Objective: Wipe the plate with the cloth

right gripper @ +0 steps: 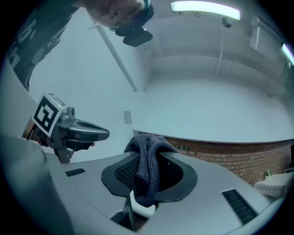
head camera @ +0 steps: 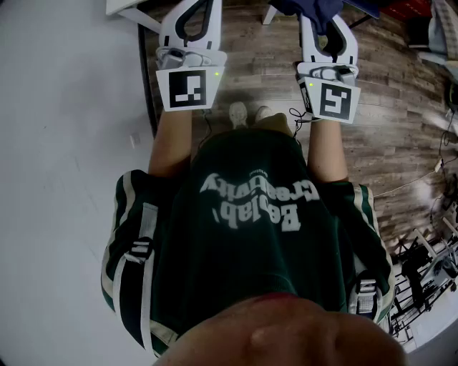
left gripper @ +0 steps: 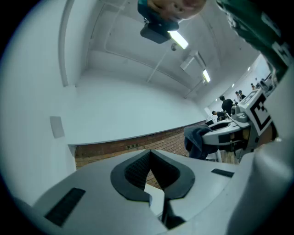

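**Cloth pinched in the right jaws; left jaws pressed together on nothing**

In the right gripper view, the right gripper (right gripper: 148,153) is pinching the cloth (right gripper: 146,172). The cloth is a dark blue, coarse-knit fabric. It is humping softly over the jaw tips and hanging down in a thick fold between the black ribbed pads (right gripper: 125,174). Those pads are lining a leaf-shaped hollow in smooth grey moulded plastic.

In the left gripper view, the left gripper (left gripper: 150,150) is holding its jaws pressed together. The tips are meeting in a point, with only air inside the same dark ribbed hollow. At the right of that frame the cloth (left gripper: 195,140) is showing as a limp dark bunch draped from the other gripper.

In the head view both grippers are reaching toward the top of the frame, the left gripper (head camera: 193,18) at upper left and the right gripper (head camera: 328,32) at upper right. The cloth (head camera: 318,8) is bunching over the right gripper's glossy white arms. Each gripper is carrying a marker cube (head camera: 189,87) printed with blocky black-and-white squares.

Below them, a dark green shirt (head camera: 250,236) with white lettering and striped sleeves is filling the middle of the frame. Two pale shoes (head camera: 238,113) are standing on a brown wood-plank floor (head camera: 401,129).

Farther out, both gripper views are showing a smooth pale wall (right gripper: 206,105) above a low brick band (right gripper: 229,156). A long light strip (right gripper: 204,9) is glowing at the top of the right gripper view.
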### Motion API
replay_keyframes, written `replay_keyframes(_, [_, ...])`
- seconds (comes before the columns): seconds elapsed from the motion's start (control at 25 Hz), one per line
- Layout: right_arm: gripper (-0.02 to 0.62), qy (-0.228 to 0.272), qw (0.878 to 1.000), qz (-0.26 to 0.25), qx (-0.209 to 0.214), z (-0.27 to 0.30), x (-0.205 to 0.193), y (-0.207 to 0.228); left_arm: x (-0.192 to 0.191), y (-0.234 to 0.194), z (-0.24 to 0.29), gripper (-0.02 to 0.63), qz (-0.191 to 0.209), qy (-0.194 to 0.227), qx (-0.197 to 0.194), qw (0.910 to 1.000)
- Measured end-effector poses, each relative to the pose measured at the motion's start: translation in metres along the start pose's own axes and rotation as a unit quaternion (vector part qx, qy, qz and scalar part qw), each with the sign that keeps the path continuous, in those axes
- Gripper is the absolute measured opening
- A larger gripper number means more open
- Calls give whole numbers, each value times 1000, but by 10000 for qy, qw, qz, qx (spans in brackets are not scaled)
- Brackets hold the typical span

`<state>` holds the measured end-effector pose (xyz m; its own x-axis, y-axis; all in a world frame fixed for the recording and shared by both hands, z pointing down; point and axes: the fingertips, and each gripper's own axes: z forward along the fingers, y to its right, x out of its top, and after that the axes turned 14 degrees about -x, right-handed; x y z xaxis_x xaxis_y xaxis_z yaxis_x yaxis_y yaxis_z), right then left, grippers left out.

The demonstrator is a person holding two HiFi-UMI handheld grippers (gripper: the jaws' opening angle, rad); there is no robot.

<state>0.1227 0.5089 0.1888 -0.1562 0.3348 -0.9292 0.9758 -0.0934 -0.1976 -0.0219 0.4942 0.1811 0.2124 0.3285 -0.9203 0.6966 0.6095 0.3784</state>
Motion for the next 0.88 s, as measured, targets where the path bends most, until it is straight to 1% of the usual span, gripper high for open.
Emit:
replay_keyframes(0.24, [75,61,10000,10,52,-6,16,-10,8,-5,-14,2,-69,-7,111,9999])
replay_keyframes(0.48, [75,99,9999,-11,90,-5,24,-25,8,-13,-26,2,-118,-16,92,9999])
replay_keyframes(0.6, [78,152,9998,76,114,-4,27,-33,6,-20,-32,2,-80,40,93,9999])
replay_keyframes(0.76, [80,136,9997,170,111,-5,29,-22,8,-18,-28,2,-144,-74,78,9998])
replay_keyframes(0.88, [80,125,9997,184,105,2,24,-21,2,-24,-25,2,-138,-63,57,9999])
